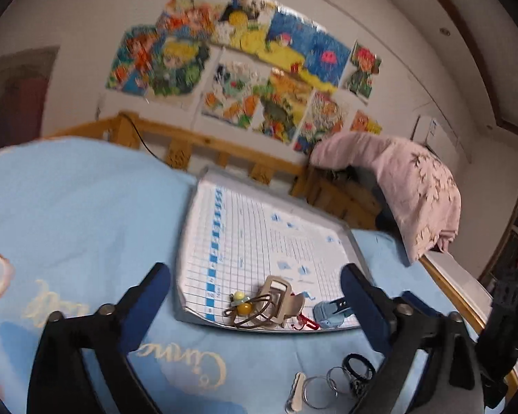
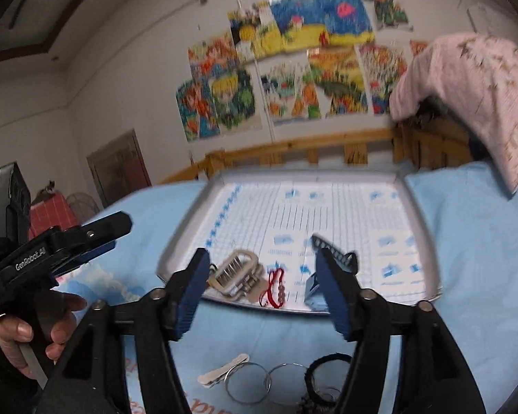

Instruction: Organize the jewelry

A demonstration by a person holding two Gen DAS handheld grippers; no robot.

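A white gridded tray (image 1: 203, 214) (image 2: 414, 193) lies on the blue bedspread. At its near edge lie a beige hair claw (image 1: 279, 296) (image 2: 236, 274), a yellow-bead hair tie (image 1: 241, 305), a red cord bracelet (image 2: 276, 288) (image 1: 307, 322) and a blue clip (image 1: 329, 312) (image 2: 312, 291). A black comb-like clip (image 2: 335, 253) rests further in. On the bedspread, nearer than the tray, lie a white barrette (image 1: 297, 391) (image 2: 224, 371), two silver hoops (image 1: 323, 386) (image 2: 262, 383) and black hair ties (image 1: 357, 369) (image 2: 328, 369). My left gripper (image 1: 255, 296) and right gripper (image 2: 262, 289) are open, empty, above the bedspread before the tray.
A wooden bed rail (image 1: 207, 145) (image 2: 328, 145) runs behind the tray. A pink blanket (image 1: 407, 186) (image 2: 473, 93) hangs over its right end. The left gripper and hand (image 2: 51, 252) show at the left in the right wrist view.
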